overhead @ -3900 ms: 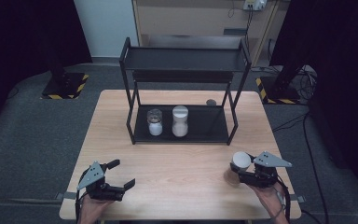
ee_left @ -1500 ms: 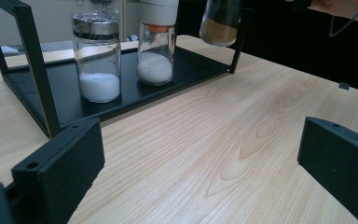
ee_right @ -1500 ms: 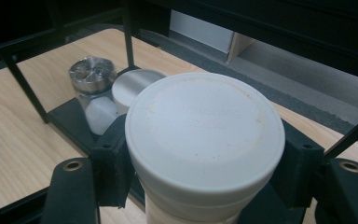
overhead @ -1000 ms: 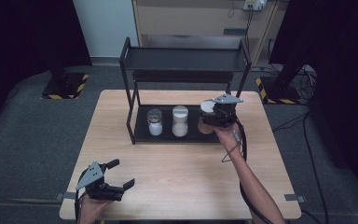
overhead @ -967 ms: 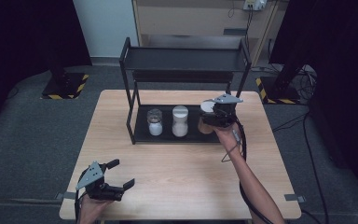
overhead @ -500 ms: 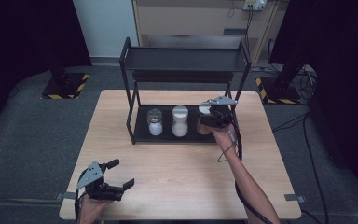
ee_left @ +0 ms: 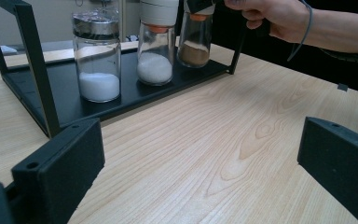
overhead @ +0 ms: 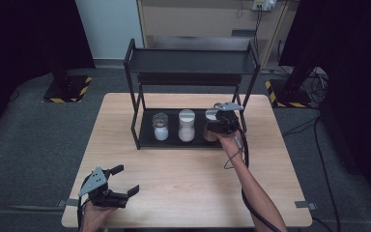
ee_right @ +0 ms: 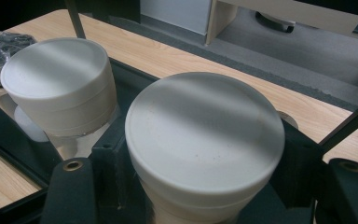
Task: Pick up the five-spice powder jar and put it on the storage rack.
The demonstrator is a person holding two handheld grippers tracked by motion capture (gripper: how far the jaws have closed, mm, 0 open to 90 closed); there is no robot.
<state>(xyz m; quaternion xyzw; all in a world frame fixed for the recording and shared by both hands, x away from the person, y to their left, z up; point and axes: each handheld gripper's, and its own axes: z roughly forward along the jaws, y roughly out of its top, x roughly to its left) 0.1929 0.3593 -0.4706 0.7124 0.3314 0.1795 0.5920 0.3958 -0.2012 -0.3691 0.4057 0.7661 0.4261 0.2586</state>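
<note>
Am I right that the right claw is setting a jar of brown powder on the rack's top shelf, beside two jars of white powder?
Not quite. The right claw holds the brown powder jar on the rack's bottom shelf, not the top one. The high view shows it, beside the two white powder jars.

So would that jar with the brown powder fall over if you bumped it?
Probably yes: the brown-powder jar looks tall and narrow with a big white cap, so it may tip. It looks like clear glass, so likely breakable. Only the bottom holds powder, so probably light.
</note>
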